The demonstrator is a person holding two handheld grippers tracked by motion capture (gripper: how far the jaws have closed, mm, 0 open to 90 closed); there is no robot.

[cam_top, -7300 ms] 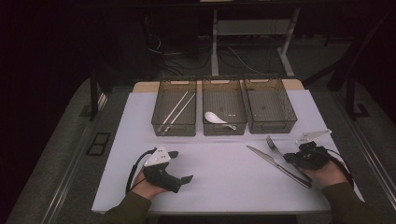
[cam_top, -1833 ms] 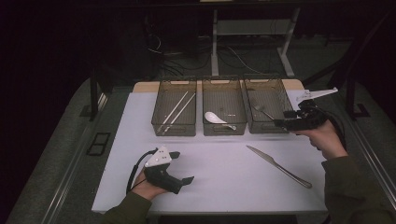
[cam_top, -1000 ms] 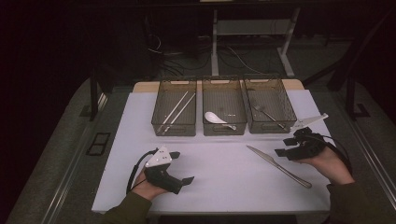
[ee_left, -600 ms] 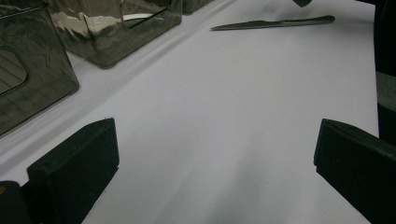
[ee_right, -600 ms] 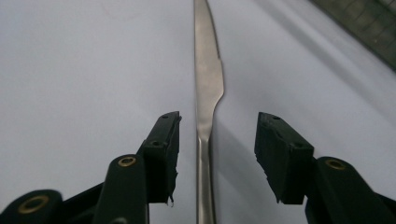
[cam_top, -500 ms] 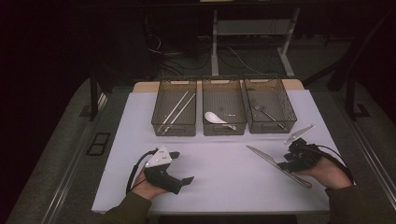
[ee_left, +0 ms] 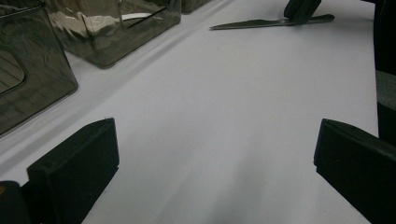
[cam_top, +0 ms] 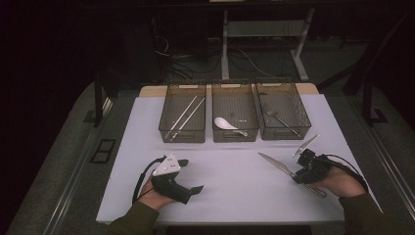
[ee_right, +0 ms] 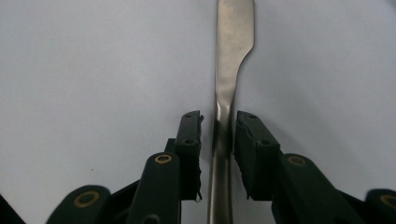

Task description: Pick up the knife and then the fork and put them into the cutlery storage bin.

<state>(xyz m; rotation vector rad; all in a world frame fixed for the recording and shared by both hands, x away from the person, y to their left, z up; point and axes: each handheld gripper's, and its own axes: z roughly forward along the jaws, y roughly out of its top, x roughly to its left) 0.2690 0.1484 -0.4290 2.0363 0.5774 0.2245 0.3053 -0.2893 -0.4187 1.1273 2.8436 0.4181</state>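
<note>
Back from the far-right tray [cam_top: 283, 116], where the fork [cam_top: 280, 119] now lies, the right hand-held gripper [ee_right: 217, 135] straddles the knife [ee_right: 227, 112] on the near-right worktop [cam_top: 235, 176], jaws narrowly apart; left hand-held gripper [cam_top: 192, 190] spread, idle.

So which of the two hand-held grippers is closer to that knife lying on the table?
Right. The right gripper has its jaws on either side of the knife handle, not visibly clamped. The left gripper rests far across the table, jaws wide open.
</note>
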